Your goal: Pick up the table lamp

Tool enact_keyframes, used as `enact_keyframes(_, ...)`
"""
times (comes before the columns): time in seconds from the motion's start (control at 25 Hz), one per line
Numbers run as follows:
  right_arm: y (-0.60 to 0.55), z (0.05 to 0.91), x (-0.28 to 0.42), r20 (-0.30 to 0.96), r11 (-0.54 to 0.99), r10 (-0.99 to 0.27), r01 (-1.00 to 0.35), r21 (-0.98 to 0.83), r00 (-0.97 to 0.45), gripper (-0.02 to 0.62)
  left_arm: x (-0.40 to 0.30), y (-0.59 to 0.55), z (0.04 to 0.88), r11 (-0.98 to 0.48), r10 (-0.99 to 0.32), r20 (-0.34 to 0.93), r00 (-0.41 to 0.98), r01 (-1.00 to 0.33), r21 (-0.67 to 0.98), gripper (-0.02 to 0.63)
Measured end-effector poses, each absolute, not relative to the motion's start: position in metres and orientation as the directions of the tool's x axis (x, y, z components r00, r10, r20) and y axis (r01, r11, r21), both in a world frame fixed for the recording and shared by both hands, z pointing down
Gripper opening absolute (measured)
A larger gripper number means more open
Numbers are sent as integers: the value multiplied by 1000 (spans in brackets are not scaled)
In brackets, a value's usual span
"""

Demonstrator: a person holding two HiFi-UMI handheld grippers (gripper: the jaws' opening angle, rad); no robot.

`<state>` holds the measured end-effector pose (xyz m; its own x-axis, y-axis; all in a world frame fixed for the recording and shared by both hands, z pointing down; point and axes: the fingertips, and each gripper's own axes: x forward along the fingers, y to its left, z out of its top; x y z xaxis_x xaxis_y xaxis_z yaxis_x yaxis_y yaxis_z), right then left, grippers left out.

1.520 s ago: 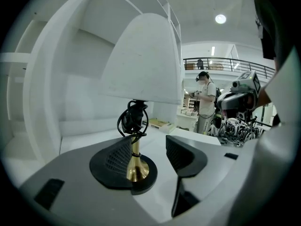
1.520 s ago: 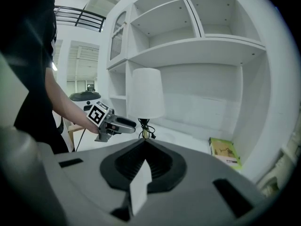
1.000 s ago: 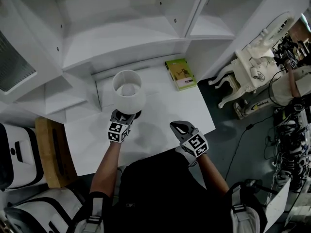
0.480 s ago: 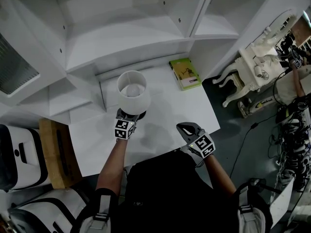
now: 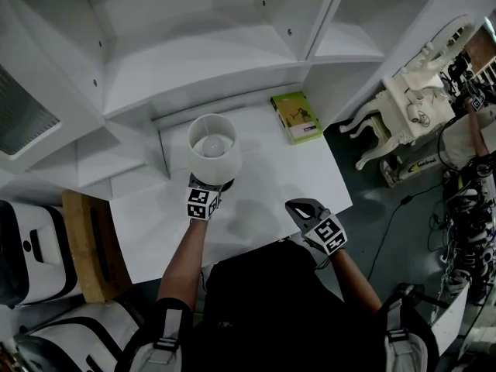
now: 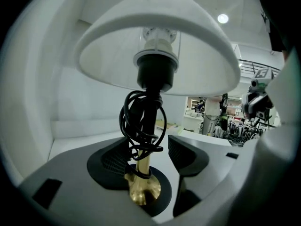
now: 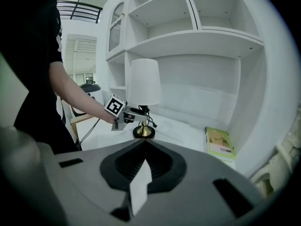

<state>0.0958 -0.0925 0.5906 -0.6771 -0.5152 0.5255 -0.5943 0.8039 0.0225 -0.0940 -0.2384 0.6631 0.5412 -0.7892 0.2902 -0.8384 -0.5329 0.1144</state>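
The table lamp has a white shade, a black socket wound with black cord, a brass stem and a round black base. It stands upright on the white table. My left gripper reaches in under the shade. Its jaws have just been opening and now stand wide, one on each side of the stem. The left pad is close to the stem and the right pad is clear of it. My right gripper hovers near the table's front edge, shut and holding nothing. In the right gripper view the lamp is straight ahead.
A green book lies at the table's back right corner. White shelves rise behind the table. A wooden stand is to the left. Ornate white furniture and cables are on the floor to the right.
My left gripper has edged forward under the shade toward the lamp's stem. The lamp has not moved and the right gripper has hardly moved.
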Motion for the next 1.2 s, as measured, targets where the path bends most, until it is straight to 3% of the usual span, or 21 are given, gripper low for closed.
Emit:
enact_keyframes(0.44, -89, 597, 107, 562, 795, -510, -607, 18, -652, 8, -92, -254, 664, -531, -799, 259, 542, -839, 119, 251)
enact_keyframes(1.2, -82, 610, 108, 597, 802, -484, -597, 10, -640, 8, -91, -261, 658, -520, -811, 229, 538, -843, 136, 153)
